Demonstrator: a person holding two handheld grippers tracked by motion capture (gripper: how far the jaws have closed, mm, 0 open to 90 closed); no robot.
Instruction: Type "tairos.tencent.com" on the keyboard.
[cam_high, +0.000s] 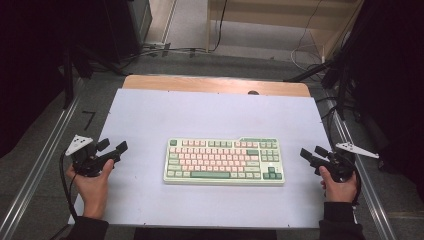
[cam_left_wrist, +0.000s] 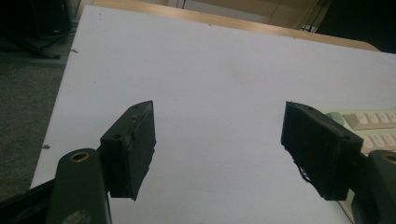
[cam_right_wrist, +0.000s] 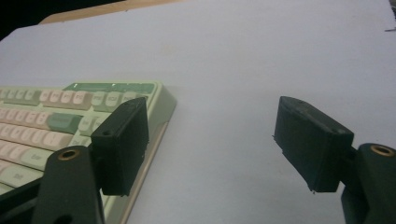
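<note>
A: How far along is the work?
B: Barely begun. The keyboard (cam_high: 224, 161) lies untouched mid-table; the left gripper (cam_high: 112, 147) waits at its 9 o'clock, the right gripper (cam_high: 313, 153) at 3 o'clock, both with jaws wide and empty.
A: What remains?
B: Apparently everything: reaching it, gripping it.

This looks like a lab or recording room set up for data capture. A plain white sheet (cam_high: 150, 200) covers a wooden table top (cam_high: 200, 84) framed by metal rails (cam_high: 35, 170). The floor is grey carpet (cam_high: 30, 135), loose black cables (cam_high: 165, 50) trail across it at the far side, and dark stand legs (cam_high: 345, 80) rise at left and right.
</note>
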